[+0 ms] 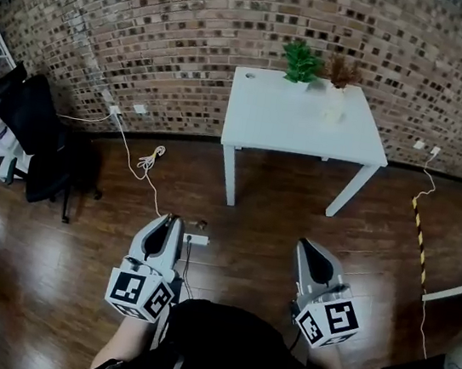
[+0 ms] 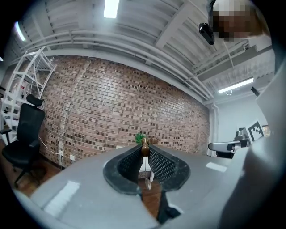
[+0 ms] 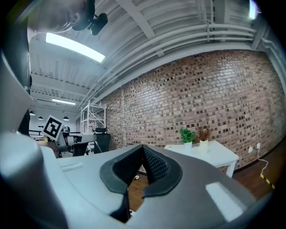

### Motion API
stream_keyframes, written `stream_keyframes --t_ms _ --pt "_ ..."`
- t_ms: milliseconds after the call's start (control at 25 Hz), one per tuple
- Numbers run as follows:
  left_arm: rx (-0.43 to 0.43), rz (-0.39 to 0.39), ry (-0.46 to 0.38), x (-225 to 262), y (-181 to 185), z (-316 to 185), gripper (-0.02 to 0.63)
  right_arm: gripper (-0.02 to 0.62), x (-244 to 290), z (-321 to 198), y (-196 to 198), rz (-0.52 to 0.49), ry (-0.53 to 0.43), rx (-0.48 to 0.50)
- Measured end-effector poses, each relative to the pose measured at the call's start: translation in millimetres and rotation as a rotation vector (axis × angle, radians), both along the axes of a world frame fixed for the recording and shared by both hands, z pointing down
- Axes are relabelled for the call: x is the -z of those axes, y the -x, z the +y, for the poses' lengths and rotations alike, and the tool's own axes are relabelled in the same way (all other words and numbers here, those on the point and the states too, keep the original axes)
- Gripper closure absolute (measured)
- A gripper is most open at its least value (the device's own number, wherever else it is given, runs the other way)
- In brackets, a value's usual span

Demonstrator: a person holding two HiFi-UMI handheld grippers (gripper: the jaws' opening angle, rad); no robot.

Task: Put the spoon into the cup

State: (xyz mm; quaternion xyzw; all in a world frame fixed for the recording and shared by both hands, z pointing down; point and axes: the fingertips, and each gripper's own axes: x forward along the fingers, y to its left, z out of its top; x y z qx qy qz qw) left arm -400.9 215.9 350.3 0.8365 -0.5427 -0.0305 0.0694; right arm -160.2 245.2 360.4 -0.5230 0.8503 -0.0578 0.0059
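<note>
My left gripper (image 2: 144, 146) is shut on a spoon (image 2: 145, 152). Its brown handle end is pinched between the tips, and the thin stem and bowl hang down below them. In the head view the left gripper (image 1: 167, 218) and right gripper (image 1: 303, 243) are held level over the wooden floor, well short of the white table (image 1: 304, 126); the spoon does not show there. A small white cup-like vessel (image 1: 334, 110) stands near the table's far edge. My right gripper (image 3: 143, 146) is shut with nothing between its jaws, and the table (image 3: 210, 152) lies ahead to its right.
A green plant (image 1: 301, 62) and a brown plant (image 1: 343, 70) stand at the table's back edge against the brick wall. A black office chair (image 1: 36, 133) and a white shelf stand at the left. Cables and a power strip (image 1: 195, 238) lie on the floor ahead.
</note>
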Motion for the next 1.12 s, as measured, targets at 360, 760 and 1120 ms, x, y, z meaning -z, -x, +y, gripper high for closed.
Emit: stream_keyframes --t_ms 360,760,1120 --pt "-0.103 -0.055 0.034 -9 -62 -42 0.572 0.589 -19 -29 -49 -0.029 0.029 -0.06" --pt "-0.202 -0.002 0.053 -18 -94 -129 0.572 0.589 -21 -94 -69 0.015 0.056 -0.149" --pt "-0.294 0.043 0.064 -21 -102 -219 0.572 0.589 -6 -163 -71 0.035 0.086 -0.231"
